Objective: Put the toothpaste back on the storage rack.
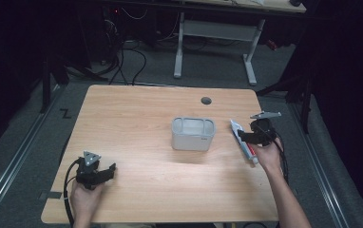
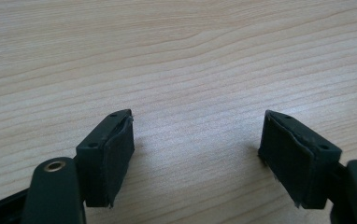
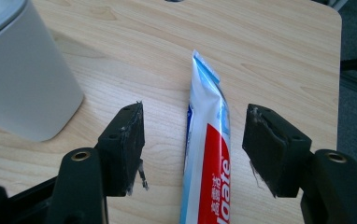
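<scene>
Right gripper (image 3: 193,140) over the toothpaste tube (image 3: 208,154), jaws spread either side, not touching it!

Left gripper (image 1: 99,172) rests well left of the grey container (image 1: 193,134), jaws wide on bare wooden table (image 1: 137,123). The white, blue and red tube lies flat just right of the container; dark room behind.

On the table (image 1: 137,118), the toothpaste tube (image 1: 244,140) was laid just right of the container (image 1: 193,133), apart from it.
</scene>
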The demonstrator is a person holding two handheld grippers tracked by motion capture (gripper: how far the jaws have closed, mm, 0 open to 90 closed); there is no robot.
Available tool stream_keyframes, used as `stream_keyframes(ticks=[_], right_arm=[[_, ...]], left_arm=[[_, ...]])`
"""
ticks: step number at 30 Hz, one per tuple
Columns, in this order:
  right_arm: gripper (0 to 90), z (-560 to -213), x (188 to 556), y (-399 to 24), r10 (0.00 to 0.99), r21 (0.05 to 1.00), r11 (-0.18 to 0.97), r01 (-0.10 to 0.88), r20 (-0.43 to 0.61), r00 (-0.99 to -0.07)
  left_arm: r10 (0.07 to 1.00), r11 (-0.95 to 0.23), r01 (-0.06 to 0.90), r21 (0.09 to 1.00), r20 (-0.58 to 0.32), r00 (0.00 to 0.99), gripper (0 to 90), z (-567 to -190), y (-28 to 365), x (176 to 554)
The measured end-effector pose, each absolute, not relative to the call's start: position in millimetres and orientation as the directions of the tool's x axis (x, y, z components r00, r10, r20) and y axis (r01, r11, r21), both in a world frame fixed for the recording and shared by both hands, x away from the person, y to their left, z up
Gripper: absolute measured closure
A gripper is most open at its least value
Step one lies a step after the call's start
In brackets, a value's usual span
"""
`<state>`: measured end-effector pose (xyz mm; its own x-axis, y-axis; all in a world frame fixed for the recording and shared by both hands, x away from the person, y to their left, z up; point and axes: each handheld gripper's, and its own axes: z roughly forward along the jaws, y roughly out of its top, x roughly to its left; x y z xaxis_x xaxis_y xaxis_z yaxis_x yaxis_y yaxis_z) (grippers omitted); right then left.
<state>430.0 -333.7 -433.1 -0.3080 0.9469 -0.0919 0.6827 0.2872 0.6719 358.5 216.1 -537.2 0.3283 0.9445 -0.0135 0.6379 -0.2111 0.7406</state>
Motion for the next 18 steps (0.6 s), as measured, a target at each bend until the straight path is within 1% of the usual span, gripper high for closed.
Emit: stream_keyframes(ticks=[4,6,18], right_arm=[[39.2,-434,439,-334,0.949,0.664,0.275,0.696,-0.070,-0.308],[39.2,-437,449,-333,0.951,0.633,0.282,0.720,-0.083,-0.299],[39.4,-451,476,-332,0.958,0.563,0.279,0.778,-0.104,-0.269]], left_arm=[[0.945,-0.211,0.638,0.741,-0.014,0.328,26.6,-537,216,358],[0.945,-0.210,0.638,0.741,-0.014,0.328,26.6,-537,216,358],[0.945,-0.209,0.638,0.741,-0.015,0.327,26.8,-537,216,359]])
